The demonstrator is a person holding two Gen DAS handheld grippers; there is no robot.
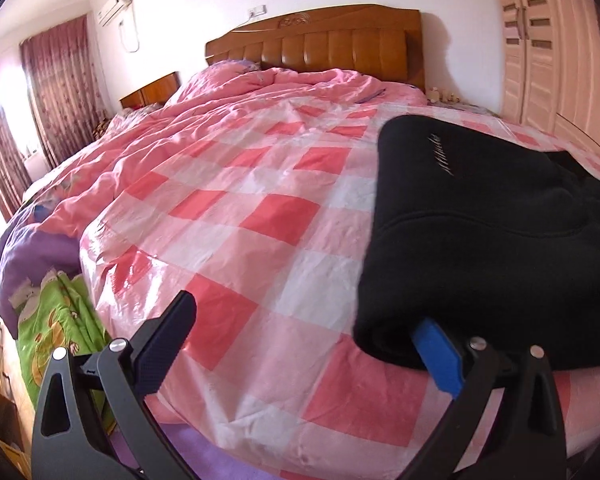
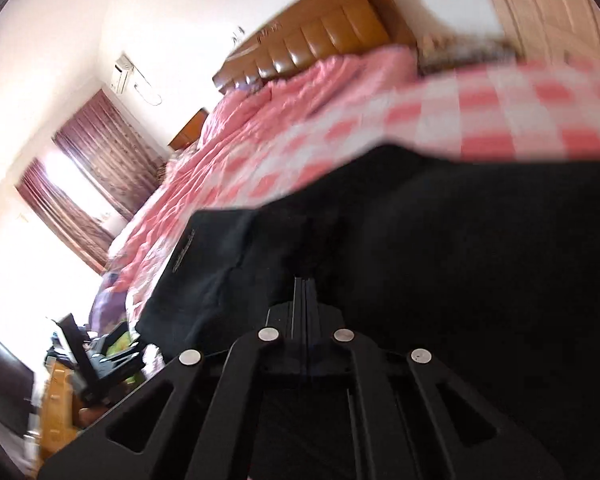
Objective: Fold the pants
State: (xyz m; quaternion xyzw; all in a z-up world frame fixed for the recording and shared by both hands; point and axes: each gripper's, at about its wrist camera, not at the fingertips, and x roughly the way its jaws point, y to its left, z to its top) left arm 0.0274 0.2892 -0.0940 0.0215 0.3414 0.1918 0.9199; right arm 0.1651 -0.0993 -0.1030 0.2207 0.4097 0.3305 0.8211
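The bed (image 1: 260, 208) fills the room, spread with a pink-and-white checked sheet (image 1: 236, 240); a rumpled pink quilt (image 1: 204, 120) lies toward the brown headboard (image 1: 324, 46) at 12 o'clock; a pale wardrobe (image 1: 548, 60) stands at 2 o'clock, dark red curtains (image 1: 56, 92) hang at 10 o'clock, an air conditioner (image 1: 116, 4) sits high on the wall at 11 o'clock. The black pants (image 1: 492, 232), folded into a thick pad, rest on the sheet at 3 o'clock. The left hand-held gripper (image 1: 304, 332) is spread wide, its blue finger (image 1: 440, 360) touching the pants' near edge; the right hand-held gripper (image 2: 306, 284) is clenched on the pants' black cloth (image 2: 440, 272).
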